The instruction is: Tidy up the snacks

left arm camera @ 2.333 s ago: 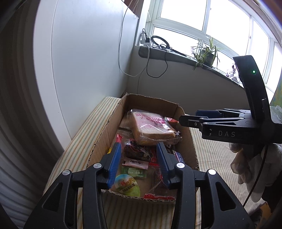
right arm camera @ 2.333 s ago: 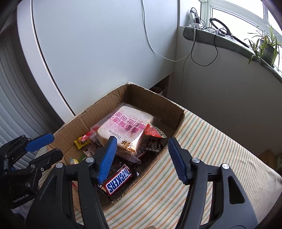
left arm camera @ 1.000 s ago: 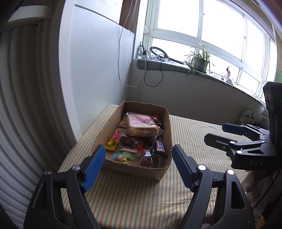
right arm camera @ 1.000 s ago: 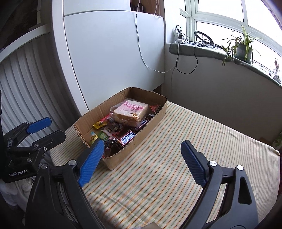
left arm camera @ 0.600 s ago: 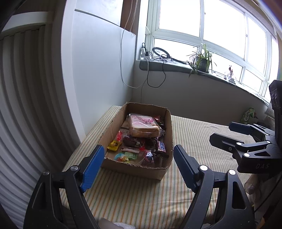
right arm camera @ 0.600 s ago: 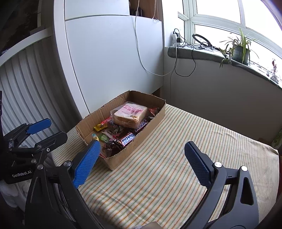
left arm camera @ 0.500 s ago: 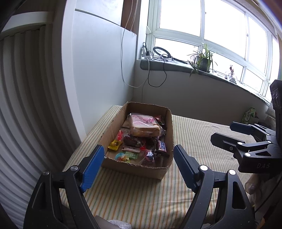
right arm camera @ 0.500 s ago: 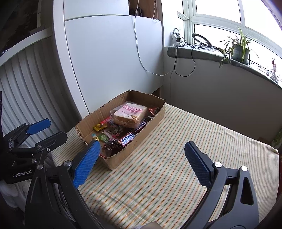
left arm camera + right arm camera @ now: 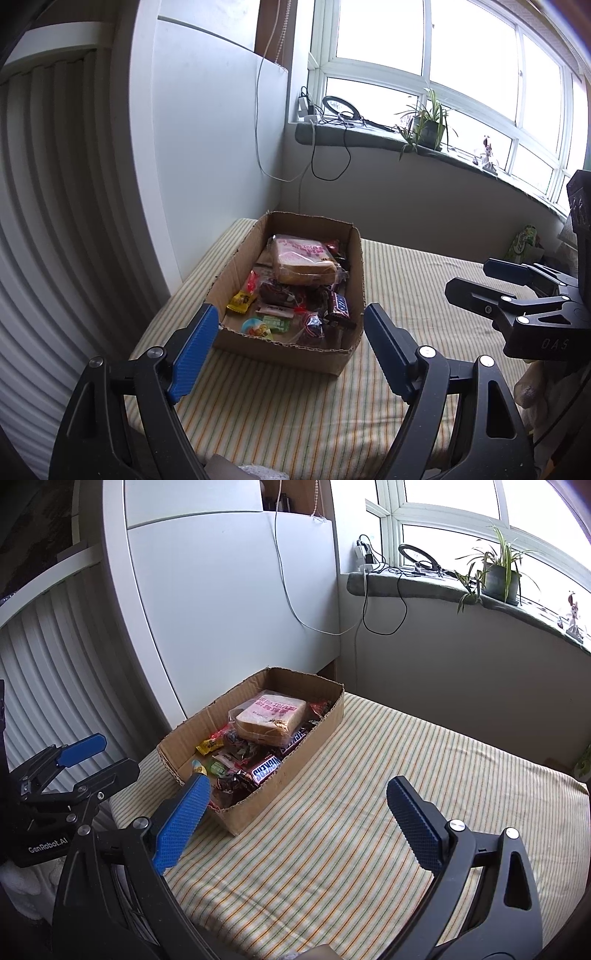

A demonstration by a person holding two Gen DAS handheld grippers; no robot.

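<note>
An open cardboard box (image 9: 356, 280) sits on the striped cloth at the back left, packed with snacks. A bagged bread loaf (image 9: 301, 258) lies on top at its far end, and a Snickers bar (image 9: 338, 304) and a yellow candy (image 9: 242, 299) lie nearer. My left gripper (image 9: 290, 317) hovers short of the box's near end, open and empty. In the right wrist view, the same box (image 9: 295, 775), bread (image 9: 271, 716) and Snickers bar (image 9: 267, 768) are at centre left. My right gripper (image 9: 297, 786) hangs open and empty to the box's right, and the left gripper (image 9: 114, 755) shows at the left edge.
The striped cloth (image 9: 406, 775) stretches wide to the right of the box. A white cabinet panel (image 9: 229, 609) stands behind the box. The windowsill holds a potted plant (image 9: 428, 125) and cables (image 9: 332, 147). A green bag (image 9: 524, 243) sits at the far right.
Both grippers have drawn back from over the box and opened wider, so the whole box now shows. Over the last half second nothing visibly moves.
</note>
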